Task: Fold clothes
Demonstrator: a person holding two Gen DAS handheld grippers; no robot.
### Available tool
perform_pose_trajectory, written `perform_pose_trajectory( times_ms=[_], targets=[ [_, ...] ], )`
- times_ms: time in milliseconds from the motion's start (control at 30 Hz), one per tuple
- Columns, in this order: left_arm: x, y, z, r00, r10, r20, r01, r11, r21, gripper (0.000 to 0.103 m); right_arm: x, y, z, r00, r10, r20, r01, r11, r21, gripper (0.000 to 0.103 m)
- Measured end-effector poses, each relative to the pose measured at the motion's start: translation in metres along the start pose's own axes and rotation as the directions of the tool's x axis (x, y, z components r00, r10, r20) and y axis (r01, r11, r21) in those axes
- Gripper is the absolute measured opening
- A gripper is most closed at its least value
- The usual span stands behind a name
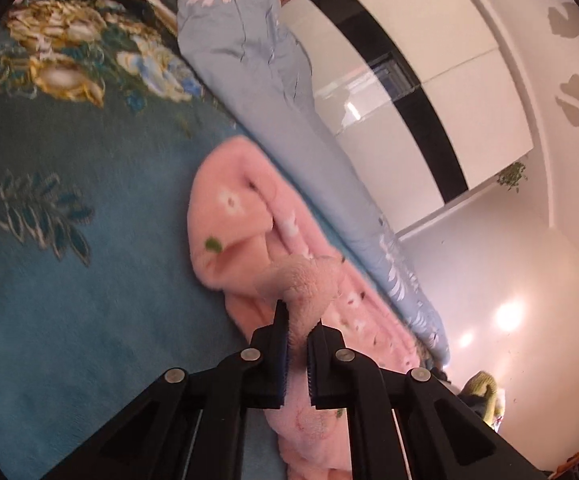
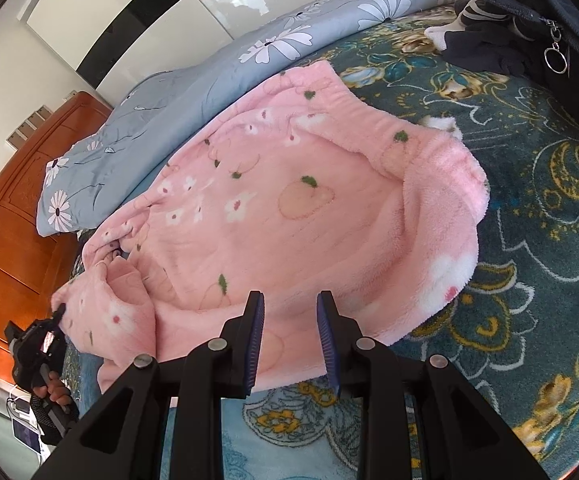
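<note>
On the left, our left tool [image 1: 297, 328] is clenched on a bunched tip of the pink fleece garment [image 1: 249, 232], with fabric pinched up between its 2 fingers. From there the garment runs away along the bed, its long axis stretching from that held end toward the elastic band at the far end, with the blue flowered quilt [image 1: 249, 60] just beside it.

To the right, our right tool [image 2: 290, 344] hangs released, its jaws apart and nothing between them, just over the near edge of the pink fleece garment [image 2: 289, 208]. That edge lies straight ahead of the right tool, so we judge it the nearer one for any grasp there.

The right view shows what the left cannot: the whole garment spread on the patterned blanket [image 2: 529, 240], one side flap already turned over onto the body, and the left tool [image 2: 55, 314] gripping the far-left corner. The left view alone shows the pinch up close.
</note>
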State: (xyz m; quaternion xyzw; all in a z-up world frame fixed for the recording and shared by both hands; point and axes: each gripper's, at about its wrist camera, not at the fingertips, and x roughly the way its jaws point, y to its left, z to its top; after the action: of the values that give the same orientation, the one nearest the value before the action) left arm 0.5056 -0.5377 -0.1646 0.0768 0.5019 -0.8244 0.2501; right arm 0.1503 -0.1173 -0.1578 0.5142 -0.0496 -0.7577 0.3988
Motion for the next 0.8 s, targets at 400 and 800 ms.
perform_pose_trajectory(
  times_ms=[400,800],
  targets=[
    [-0.148,0.123,0.1,0.891,0.349,0.291,-0.332,0.937,-0.107,0.008,0.017,0.01,-0.003,1.0,0.005,-0.028,-0.005,1.0,-0.008,0.028],
    [-0.133,0.182,0.101,0.88,0.456,0.135,-0.432,0.885,-0.171,0.014,0.017,0.018,0.0,1.0,0.005,-0.03,-0.006,0.999,-0.036,0.028]
  ],
)
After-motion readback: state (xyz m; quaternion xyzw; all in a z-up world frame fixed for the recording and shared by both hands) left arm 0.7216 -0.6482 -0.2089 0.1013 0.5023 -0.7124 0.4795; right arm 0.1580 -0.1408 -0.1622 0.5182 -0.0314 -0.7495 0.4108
